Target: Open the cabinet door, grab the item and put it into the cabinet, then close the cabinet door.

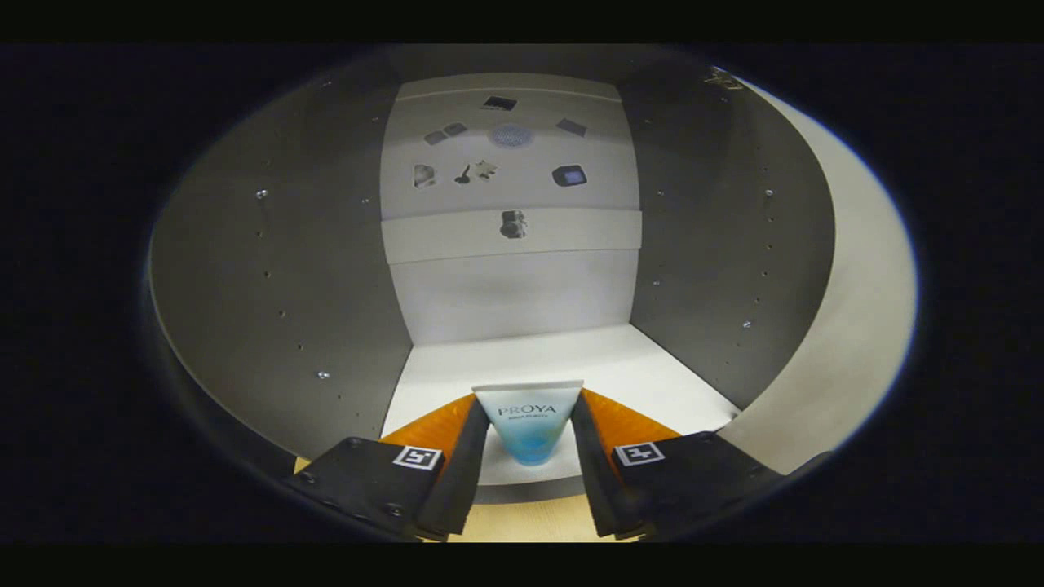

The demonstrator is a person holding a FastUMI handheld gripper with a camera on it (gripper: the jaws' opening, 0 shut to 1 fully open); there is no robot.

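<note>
Tongs [528,456]: nearest item, both fingers pressed on the sides of a tube, held narrow to grip it for carrying into the cabinet. Judged mid-delivery; release not yet made.

Cabinet [269,269]: largest item, open toward the camera, door swung aside so the interior can take the tube. Grey side walls at 9 and 3 o'clock, each with rows of small shelf-pin holes and a few metal studs. Pale door or frame edge [856,269] curves away at 3 o'clock.

Back panel [510,204]: at 12 o'clock, pale, carrying several small dark marks or stickers; what they are is too small to tell.

Cabinet floor [530,359]: white, flat, bare, beyond the tube toward 12 o'clock; its front edge lies just under the tube, so the drop spot is close ahead.

Table [530,522]: light wood strip at 6 o'clock, below the tongs.

Tube [528,420]: white fading to blue at its narrow end, wide crimped end pointing into the cabinet, between the fingers at the threshold.
</note>
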